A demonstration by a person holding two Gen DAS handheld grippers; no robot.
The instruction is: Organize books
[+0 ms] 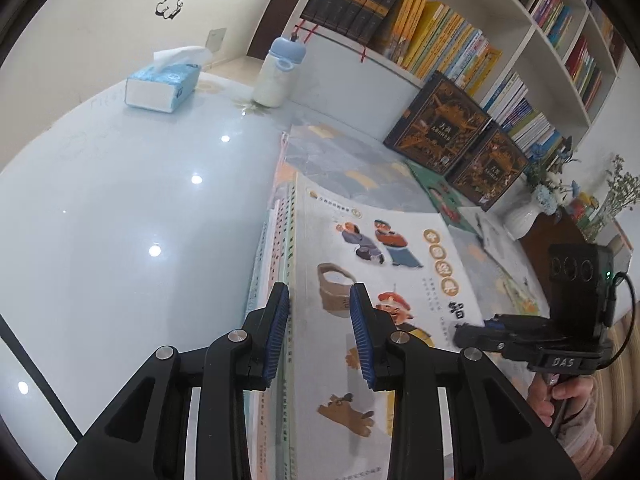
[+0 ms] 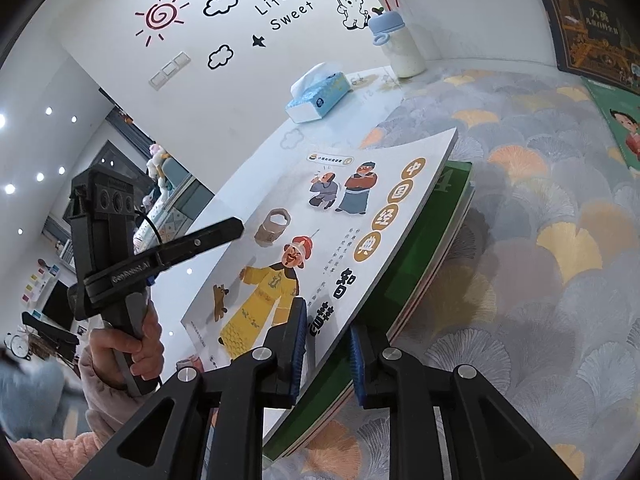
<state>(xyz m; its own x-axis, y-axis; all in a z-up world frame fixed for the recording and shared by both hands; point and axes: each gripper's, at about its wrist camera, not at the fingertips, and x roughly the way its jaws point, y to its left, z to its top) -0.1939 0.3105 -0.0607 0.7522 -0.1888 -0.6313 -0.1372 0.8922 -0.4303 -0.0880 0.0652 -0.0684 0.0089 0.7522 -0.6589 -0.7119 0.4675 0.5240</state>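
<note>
Stack of picture books: at the table's near edge, half on the glossy white top, half on the fan-patterned mat; white cartoon cover uppermost.
Left gripper: pinching the stack's left edge.
Right gripper: pinching the stack's right edge, one pad on the cover, one underneath.
Tissue box: far side of table.
Bottle: blue-capped, beside the tissue box.
Bookshelf: behind the table, full.

A home, by the look of it, likely a child's reading corner. White shelves packed with picture books run along the wall, which carries playful decals: a sun, clouds, "Life is Sweet". A tissue box, a baby-blue bottle and a flower vase share the glossy table.
</note>
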